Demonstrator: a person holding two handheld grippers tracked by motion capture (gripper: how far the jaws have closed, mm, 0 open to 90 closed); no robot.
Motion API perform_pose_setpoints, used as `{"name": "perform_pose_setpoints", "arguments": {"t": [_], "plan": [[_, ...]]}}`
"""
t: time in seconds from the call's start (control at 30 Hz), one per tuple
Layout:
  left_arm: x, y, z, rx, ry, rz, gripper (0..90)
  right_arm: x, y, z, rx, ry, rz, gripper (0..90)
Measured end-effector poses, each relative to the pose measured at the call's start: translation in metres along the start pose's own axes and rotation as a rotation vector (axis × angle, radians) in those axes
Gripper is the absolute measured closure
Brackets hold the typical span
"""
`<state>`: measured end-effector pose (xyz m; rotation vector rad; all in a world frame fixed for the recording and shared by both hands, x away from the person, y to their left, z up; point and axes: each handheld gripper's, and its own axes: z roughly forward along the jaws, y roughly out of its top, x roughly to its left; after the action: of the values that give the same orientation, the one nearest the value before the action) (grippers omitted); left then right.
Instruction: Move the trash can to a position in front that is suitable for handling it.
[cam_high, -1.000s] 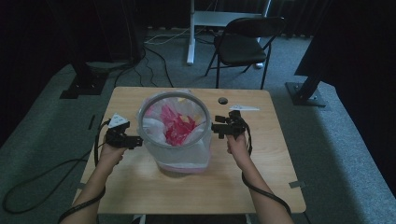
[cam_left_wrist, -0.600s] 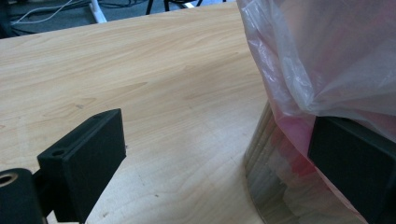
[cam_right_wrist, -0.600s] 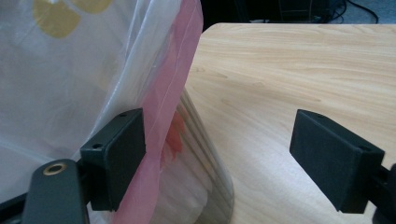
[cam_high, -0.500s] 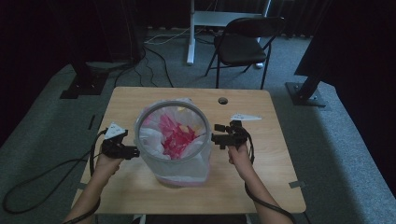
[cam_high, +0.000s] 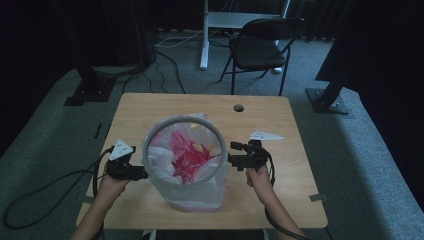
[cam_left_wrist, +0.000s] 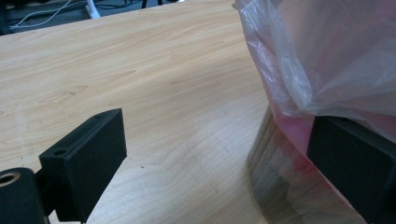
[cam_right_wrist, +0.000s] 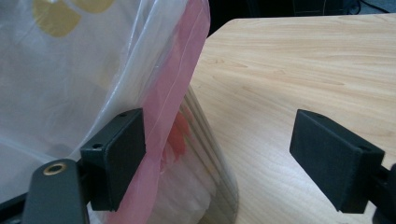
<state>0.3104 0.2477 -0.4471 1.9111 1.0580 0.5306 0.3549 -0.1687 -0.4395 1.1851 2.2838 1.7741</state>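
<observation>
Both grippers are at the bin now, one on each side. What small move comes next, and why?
Probably close both grippers on the thin plastic bag liner at the rim of the clear round bin. The left gripper and right gripper flank it with jaws wide open, and in each gripper view one finger already lies against the film, nothing pinched.

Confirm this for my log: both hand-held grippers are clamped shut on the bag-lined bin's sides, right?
Not quite. Both gripper views show the left hand-held gripper and right hand-held gripper with jaws open beside the bag-lined bin, not clamped.
</observation>
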Motion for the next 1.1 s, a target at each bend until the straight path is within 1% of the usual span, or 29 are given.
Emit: {"name": "perform_pose_setpoints", "arguments": {"t": [0.03, 0.13, 0.37, 0.43, 0.53, 0.6, 0.63, 0.7, 0.77, 0.8, 0.83, 0.87, 0.9, 0.93, 0.97, 1.0, 1.03, 1.1], "plan": [[-0.001, -0.001, -0.001, 0.002, -0.005, -0.005, 4.6, 0.001, -0.001, -0.001, -0.001, 0.005, 0.005, 17.5], [-0.004, -0.003, -0.003, -0.002, -0.004, -0.002, 4.6, 0.003, -0.004, -0.003, 0.001, 0.015, 0.001, 17.4], [-0.009, -0.006, -0.008, 0.0, 0.005, 0.009, 4.6, 0.009, -0.007, -0.008, 0.006, 0.006, -0.015, 17.5], [-0.01, -0.007, -0.008, -0.003, 0.0, 0.003, 4.5, 0.009, -0.008, -0.009, 0.009, 0.012, -0.014, 17.5], [-0.008, -0.01, -0.007, -0.01, -0.018, -0.02, 4.4, 0.008, -0.009, -0.009, 0.004, 0.02, -0.01, 16.3], [-0.008, -0.012, -0.006, -0.003, -0.019, -0.02, 4.1, 0.007, -0.011, -0.008, 0.007, 0.018, -0.027, 12.9], [-0.007, -0.014, -0.005, 0.004, -0.022, -0.024, 3.3, 0.006, -0.011, -0.008, 0.011, 0.007, -0.036, 12.8], [-0.004, -0.018, -0.005, 0.015, -0.018, -0.044, 3.0, 0.002, -0.013, -0.01, 0.017, -0.034, -0.053, 12.9], [0.001, -0.023, -0.007, 0.033, -0.008, -0.081, 1.8, -0.005, -0.014, -0.013, 0.032, -0.049, -0.05, 14.1], [0.003, -0.027, -0.008, 0.041, -0.007, -0.101, 1.2, -0.007, -0.014, -0.015, 0.04, -0.072, -0.048, 16.2], [0.006, -0.03, -0.009, 0.058, -0.01, -0.119, 0.4, -0.009, -0.015, -0.018, 0.053, -0.108, -0.045, 17.6], [0.008, -0.034, -0.009, 0.068, -0.009, -0.127, 0.0, -0.012, -0.016, -0.02, 0.066, -0.134, -0.045, 17.6], [0.01, -0.039, -0.01, 0.075, -0.005, -0.133, 0.0, -0.014, -0.017, -0.023, 0.081, -0.144, -0.048, 17.8], [0.011, -0.043, -0.011, 0.08, -0.001, -0.141, 0.0, -0.018, -0.018, -0.025, 0.108, -0.147, -0.055, 17.9], [0.013, -0.048, -0.012, 0.08, 0.003, -0.153, 0.0, -0.02, -0.019, -0.026, 0.131, -0.144, -0.051, 17.9], [0.014, -0.053, -0.014, 0.081, 0.005, -0.165, 0.0, -0.023, -0.021, -0.028, 0.155, -0.125, -0.05, 17.9], [0.015, -0.057, -0.015, 0.083, 0.008, -0.176, 0.0, -0.025, -0.023, -0.03, 0.171, -0.123, -0.046, 17.9], [0.017, -0.066, -0.018, 0.093, 0.004, -0.189, 0.0, -0.028, -0.029, -0.034, 0.162, -0.131, -0.03, 17.8]]}}
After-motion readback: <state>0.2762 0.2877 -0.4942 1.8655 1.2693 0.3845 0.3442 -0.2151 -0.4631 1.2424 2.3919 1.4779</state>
